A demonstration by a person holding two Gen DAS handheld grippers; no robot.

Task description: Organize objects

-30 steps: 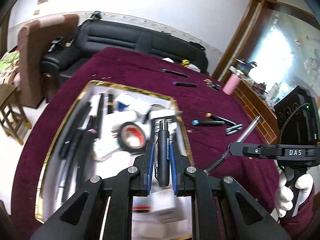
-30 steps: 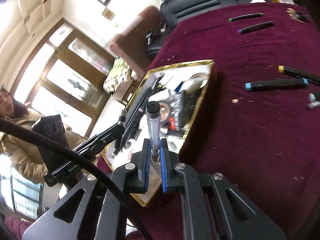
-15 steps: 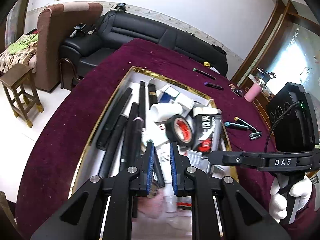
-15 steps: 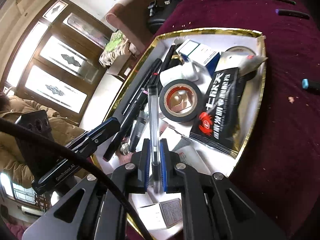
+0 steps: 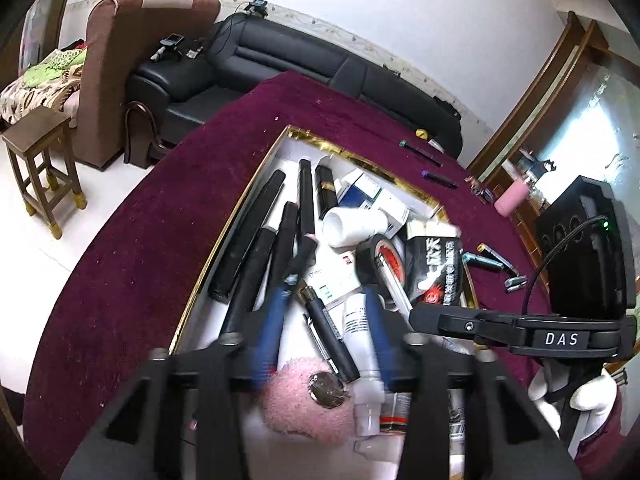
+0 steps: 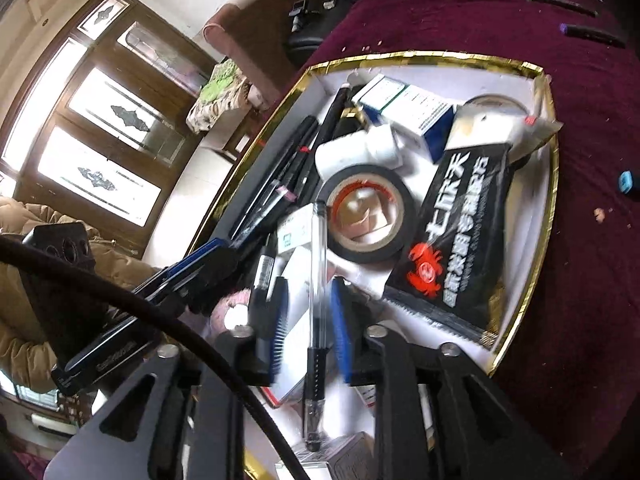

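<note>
Both grippers sit over the gold-rimmed tray (image 5: 362, 156) on the maroon counter (image 5: 132, 248).

Left gripper (image 5: 326, 308): jaws have just been opening, now partly apart. A black pen (image 5: 330, 338) lies loose in the gap on the tray clutter, pads not pressing it. A white tube (image 5: 360, 332) sits just beside it under the right pad; a pink fuzzy thing (image 5: 304, 404) with a coin (image 5: 326, 390) on it is nearer the camera.

Right gripper (image 6: 308, 318): jaws have just been opening too, narrow gap. A clear pen (image 6: 318, 280) lies between the pads, clear of both, resting on the white boxes in the tray, its far end by the roll of black tape (image 6: 366, 216).

Also in the tray: black packet (image 6: 456, 248) with a red crab, a white bottle (image 6: 360, 152), a blue-white box (image 6: 408, 110), and a row of black markers (image 5: 256, 240) along the left wall.

Still out on the counter: a green-capped marker (image 6: 560, 0), a purple-capped marker (image 6: 592, 32) and a blue-capped marker (image 5: 482, 260), well apart from the tray.
</note>
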